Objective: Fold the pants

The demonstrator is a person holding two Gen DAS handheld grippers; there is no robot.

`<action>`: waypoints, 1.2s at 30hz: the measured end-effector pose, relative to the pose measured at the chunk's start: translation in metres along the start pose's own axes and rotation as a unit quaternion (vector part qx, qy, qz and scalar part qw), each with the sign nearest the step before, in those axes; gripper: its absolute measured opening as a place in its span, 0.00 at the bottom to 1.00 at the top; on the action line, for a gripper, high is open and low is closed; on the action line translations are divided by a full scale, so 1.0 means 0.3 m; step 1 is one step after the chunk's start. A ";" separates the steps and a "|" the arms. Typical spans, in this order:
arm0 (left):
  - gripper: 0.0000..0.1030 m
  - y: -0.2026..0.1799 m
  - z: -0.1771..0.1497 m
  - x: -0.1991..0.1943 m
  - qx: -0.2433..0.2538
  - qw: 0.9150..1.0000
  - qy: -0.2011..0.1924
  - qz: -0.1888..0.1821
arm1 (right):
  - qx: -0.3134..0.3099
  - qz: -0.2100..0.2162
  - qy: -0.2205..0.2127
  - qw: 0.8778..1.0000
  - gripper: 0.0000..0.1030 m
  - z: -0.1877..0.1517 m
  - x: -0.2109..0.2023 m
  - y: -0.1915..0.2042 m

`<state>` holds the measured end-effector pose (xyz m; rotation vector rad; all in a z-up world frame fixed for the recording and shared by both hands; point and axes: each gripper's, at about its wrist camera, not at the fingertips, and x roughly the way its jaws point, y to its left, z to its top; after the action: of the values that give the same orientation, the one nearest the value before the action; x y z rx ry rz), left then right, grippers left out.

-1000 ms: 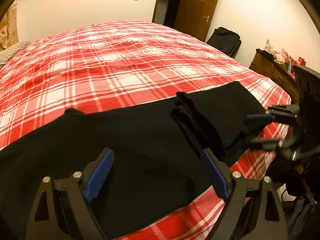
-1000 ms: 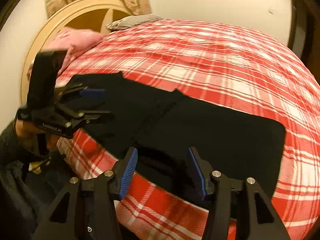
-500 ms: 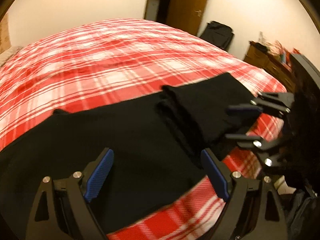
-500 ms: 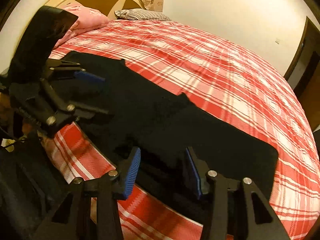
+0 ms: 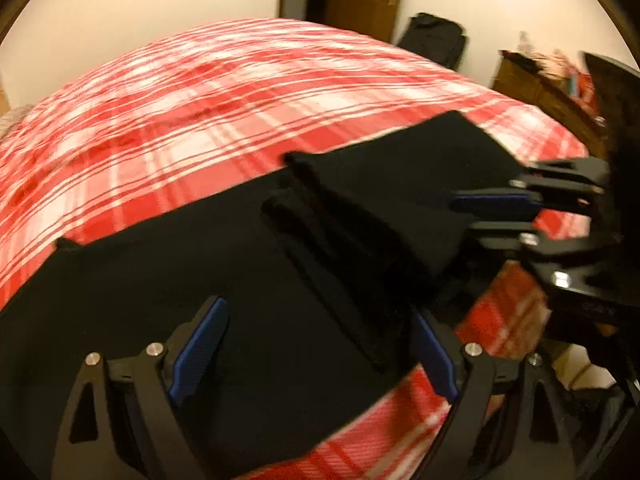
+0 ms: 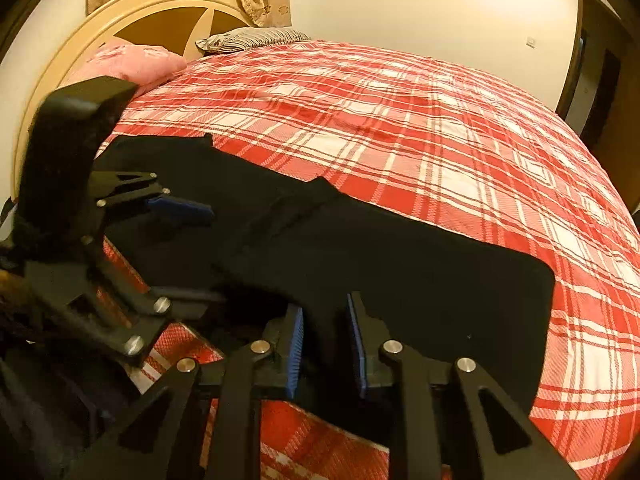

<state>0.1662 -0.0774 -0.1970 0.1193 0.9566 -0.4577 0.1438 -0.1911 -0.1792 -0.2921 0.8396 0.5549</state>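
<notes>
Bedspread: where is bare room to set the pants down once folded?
Free: the plaid bedspread beyond the black pants, between their far edge and the back wall, up to the pillows. Crowded: the near edge, where the pants, the left tool and the right tool sit.

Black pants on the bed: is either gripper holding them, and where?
Left gripper is open, holding nothing. Right gripper has the black fabric pants' near edge between close-set pads; a firm clamp cannot be told.

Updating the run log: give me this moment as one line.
task: fold pants | black pants flat on plaid bed | left gripper open | right gripper narrowing at near edge
</notes>
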 end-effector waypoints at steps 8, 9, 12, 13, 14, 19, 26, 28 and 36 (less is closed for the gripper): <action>0.89 0.108 -0.055 -0.072 -0.058 0.998 -0.001 0.019 | -0.085 -0.004 -0.015 0.996 0.24 -0.010 0.004 0.129; 0.89 0.122 -0.062 -0.079 -0.066 0.997 -0.001 0.025 | -0.091 -0.010 -0.015 0.996 0.26 -0.009 0.008 0.138; 0.89 0.154 -0.072 -0.091 -0.096 0.995 -0.003 -0.005 | -0.097 -0.006 -0.014 0.995 0.38 0.005 0.029 0.156; 0.89 0.160 -0.076 -0.100 -0.102 0.995 -0.008 -0.009 | -0.098 -0.004 -0.012 0.995 0.39 0.008 0.037 0.158; 0.89 0.159 -0.076 -0.104 -0.102 0.995 -0.011 -0.009 | -0.100 0.001 -0.010 0.995 0.39 0.009 0.045 0.162; 0.89 0.162 -0.054 -0.121 -0.123 0.990 -0.037 -0.052 | -0.070 -0.011 0.000 0.998 0.03 0.025 0.070 0.138; 0.89 0.102 0.008 -0.106 -0.096 0.991 -0.043 -0.081 | -0.090 0.019 -0.003 0.996 0.03 -0.005 0.017 0.178; 0.89 0.090 0.024 -0.095 -0.092 0.991 -0.042 -0.087 | -0.095 0.016 0.009 0.995 0.03 -0.019 0.052 0.177; 0.87 0.062 0.068 -0.045 -0.089 0.991 -0.023 -0.097 | -0.086 0.044 -0.004 0.995 0.22 -0.073 -0.041 0.107</action>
<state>0.1831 -0.0623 -0.1762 -0.1464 0.9628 -0.5498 0.1053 -0.1791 -0.1846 -0.4120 0.8015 0.7120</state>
